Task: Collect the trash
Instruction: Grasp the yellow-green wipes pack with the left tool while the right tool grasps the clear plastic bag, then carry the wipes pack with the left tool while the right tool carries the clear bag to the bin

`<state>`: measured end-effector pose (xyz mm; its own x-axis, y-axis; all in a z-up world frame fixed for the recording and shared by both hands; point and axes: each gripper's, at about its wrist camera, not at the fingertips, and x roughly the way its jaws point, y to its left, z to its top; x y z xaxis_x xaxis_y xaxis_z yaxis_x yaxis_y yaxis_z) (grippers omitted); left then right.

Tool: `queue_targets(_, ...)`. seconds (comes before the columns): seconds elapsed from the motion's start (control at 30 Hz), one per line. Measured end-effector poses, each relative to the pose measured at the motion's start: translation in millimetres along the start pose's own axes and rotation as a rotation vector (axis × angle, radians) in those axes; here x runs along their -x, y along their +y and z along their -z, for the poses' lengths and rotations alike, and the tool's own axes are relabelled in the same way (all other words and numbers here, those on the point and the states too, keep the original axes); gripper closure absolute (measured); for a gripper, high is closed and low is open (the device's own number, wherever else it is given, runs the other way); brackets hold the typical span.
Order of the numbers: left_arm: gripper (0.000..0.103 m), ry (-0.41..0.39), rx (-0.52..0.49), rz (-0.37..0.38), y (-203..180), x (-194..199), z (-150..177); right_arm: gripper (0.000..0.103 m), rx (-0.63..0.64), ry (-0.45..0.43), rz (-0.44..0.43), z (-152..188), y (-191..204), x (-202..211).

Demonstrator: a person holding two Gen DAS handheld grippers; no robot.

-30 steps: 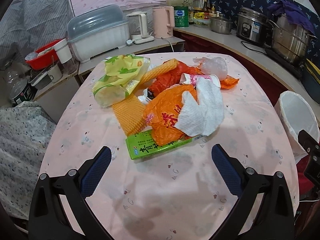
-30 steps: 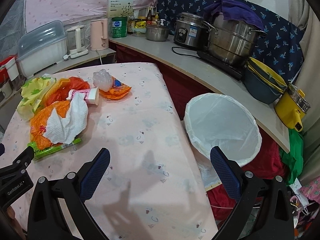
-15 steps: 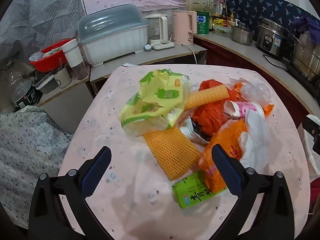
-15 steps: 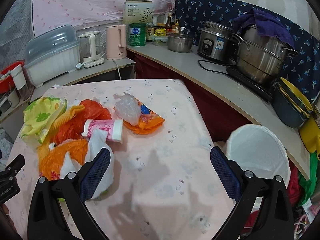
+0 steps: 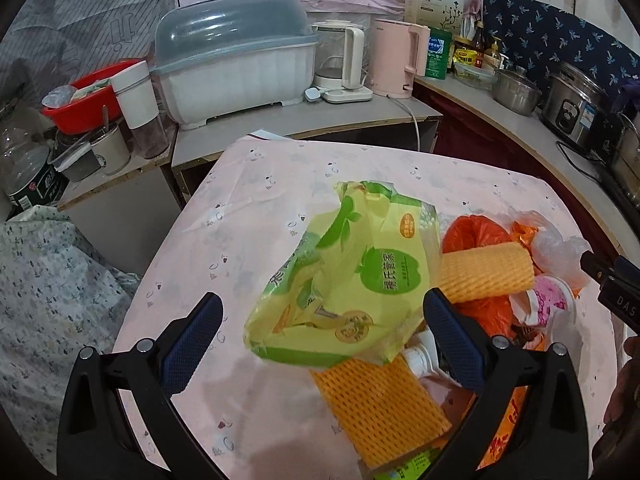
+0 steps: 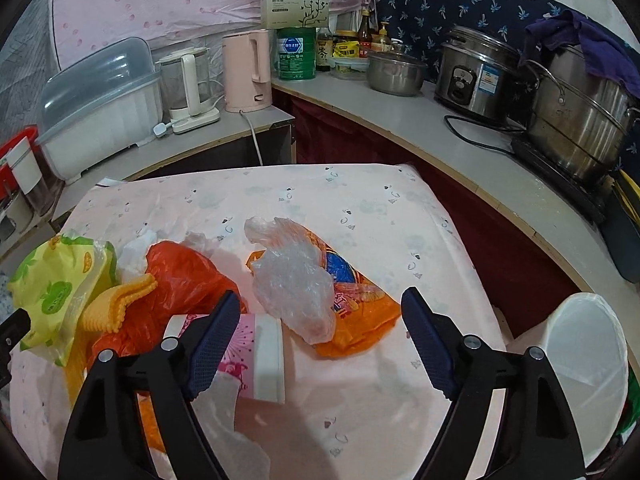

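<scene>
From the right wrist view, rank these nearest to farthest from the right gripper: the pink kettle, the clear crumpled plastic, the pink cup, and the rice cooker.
1. Pink cup, lying on its side against the right gripper's left finger.
2. Clear crumpled plastic, just beyond the fingers, on the orange wrapper.
3. Pink kettle and rice cooker, both on the counters behind the table, kettle left, cooker right; too close to call.

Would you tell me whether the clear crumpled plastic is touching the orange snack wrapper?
Touching: the right wrist view shows the clear crumpled plastic lying on top of the orange snack wrapper, overlapping it.
</scene>
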<state>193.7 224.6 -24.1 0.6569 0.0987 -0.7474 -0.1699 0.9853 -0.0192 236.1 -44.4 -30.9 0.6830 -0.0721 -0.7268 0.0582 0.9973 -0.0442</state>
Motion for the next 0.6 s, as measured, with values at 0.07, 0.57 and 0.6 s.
queue_targets(0.07, 0.013, 0.006, 0.005, 0.005, 0, -8, -4, 0.033, 0.002, 0.014, 0.000, -2, 1, -11)
queue_targets(0.57, 0.102, 0.000, 0.004, 0.065, -5, -1, -14, 0.096, -0.034, 0.018, -0.114, 2, 1, -12)
queue_targets(0.6, 0.102, -0.010, 0.004, 0.068, -6, 5, -15, 0.096, -0.036, 0.005, -0.115, 1, -1, -6)
